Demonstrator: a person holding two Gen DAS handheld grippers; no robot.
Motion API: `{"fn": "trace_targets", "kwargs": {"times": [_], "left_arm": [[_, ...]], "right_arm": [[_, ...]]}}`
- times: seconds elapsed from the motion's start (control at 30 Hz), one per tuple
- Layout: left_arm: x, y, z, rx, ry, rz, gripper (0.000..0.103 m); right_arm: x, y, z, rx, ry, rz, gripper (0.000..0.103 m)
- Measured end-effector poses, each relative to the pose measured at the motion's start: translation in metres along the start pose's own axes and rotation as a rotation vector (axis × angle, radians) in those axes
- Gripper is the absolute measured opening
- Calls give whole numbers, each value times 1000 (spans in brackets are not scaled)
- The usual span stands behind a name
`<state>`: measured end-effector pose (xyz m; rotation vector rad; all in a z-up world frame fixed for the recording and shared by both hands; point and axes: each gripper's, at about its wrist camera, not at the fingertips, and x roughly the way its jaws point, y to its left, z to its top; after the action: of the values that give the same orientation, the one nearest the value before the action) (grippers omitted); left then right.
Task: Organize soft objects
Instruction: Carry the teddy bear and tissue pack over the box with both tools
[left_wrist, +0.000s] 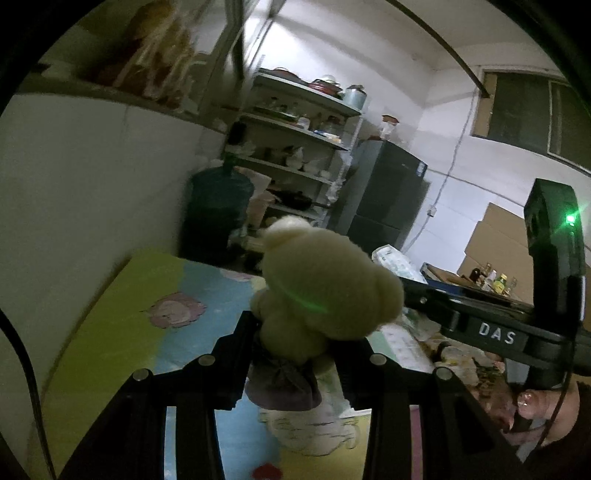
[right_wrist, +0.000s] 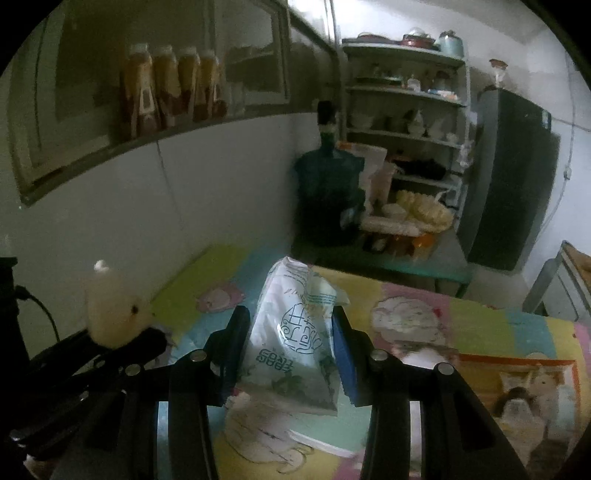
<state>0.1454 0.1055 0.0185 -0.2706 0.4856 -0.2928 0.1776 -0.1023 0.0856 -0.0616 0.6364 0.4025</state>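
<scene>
My left gripper (left_wrist: 293, 338) is shut on a cream teddy bear (left_wrist: 321, 280) in a purple skirt, held above the cartoon-print table cover (left_wrist: 122, 332). The bear also shows in the right wrist view (right_wrist: 114, 314), at the far left, held by the left gripper (right_wrist: 147, 338). My right gripper (right_wrist: 291, 326) is shut on a white soft tissue pack (right_wrist: 291, 332) with green print, lifted over the table cover (right_wrist: 480, 325). In the left wrist view the right gripper's body (left_wrist: 498, 332) reaches in from the right, with the tissue pack's end (left_wrist: 397, 260) behind the bear.
A white wall (right_wrist: 147, 203) borders the table on the left, with a ledge of bottles (right_wrist: 170, 85) above. Beyond the table stand a large water jug (right_wrist: 328, 192), a metal shelf rack (right_wrist: 406, 103) of dishes, a dark fridge (right_wrist: 513, 177) and cardboard boxes (left_wrist: 495, 236).
</scene>
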Motion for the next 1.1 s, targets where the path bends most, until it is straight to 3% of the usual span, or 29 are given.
{"fn": "trace_targets", "kwargs": {"times": [0.43, 0.8, 1.1], "left_arm": [[29, -105, -10, 100, 49, -127, 41], [60, -197, -29, 194, 107, -211, 41], [82, -250, -53, 252, 168, -238, 41]], "right_arm": [[-88, -82, -41, 57, -101, -124, 45], [-141, -175, -88, 148, -111, -249, 45], [-163, -221, -121, 182, -101, -298, 45]]}}
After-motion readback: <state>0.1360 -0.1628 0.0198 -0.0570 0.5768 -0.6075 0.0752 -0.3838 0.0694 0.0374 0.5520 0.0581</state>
